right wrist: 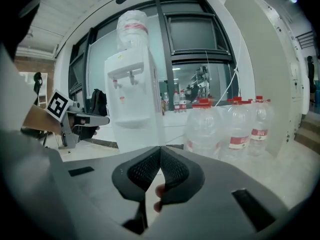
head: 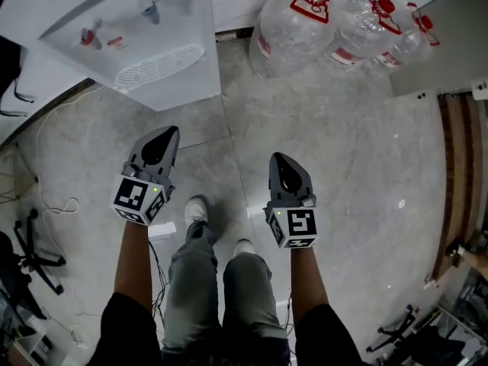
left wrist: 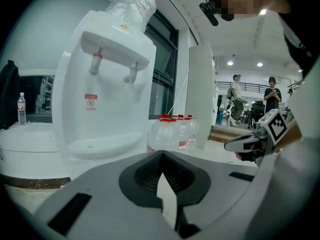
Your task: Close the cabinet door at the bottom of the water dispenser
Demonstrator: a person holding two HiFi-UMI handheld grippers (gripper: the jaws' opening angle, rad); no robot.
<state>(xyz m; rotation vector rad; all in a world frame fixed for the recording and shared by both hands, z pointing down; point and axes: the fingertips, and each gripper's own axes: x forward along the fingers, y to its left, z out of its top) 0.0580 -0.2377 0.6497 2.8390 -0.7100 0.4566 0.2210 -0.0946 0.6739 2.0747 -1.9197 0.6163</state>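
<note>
The white water dispenser (head: pixel 145 36) stands at the top left of the head view, seen from above; its bottom cabinet door does not show there. In the left gripper view the dispenser (left wrist: pixel 107 99) rises close ahead, its lower part hidden behind the gripper body. The right gripper view shows the dispenser (right wrist: pixel 132 99) further off to the left, with its bottle on top. My left gripper (head: pixel 171 130) and right gripper (head: pixel 274 157) hang side by side above the floor, short of the dispenser. Both are shut and hold nothing, the jaws meeting at their tips (left wrist: pixel 161 152) (right wrist: pixel 160 147).
Several large water jugs (head: pixel 297 29) with red caps stand right of the dispenser. A cable (head: pixel 53 204) trails over the grey floor at the left, near a chair base (head: pixel 30 258). A wooden step (head: pixel 457 181) runs along the right. The person's feet (head: pixel 197 210) are below the grippers.
</note>
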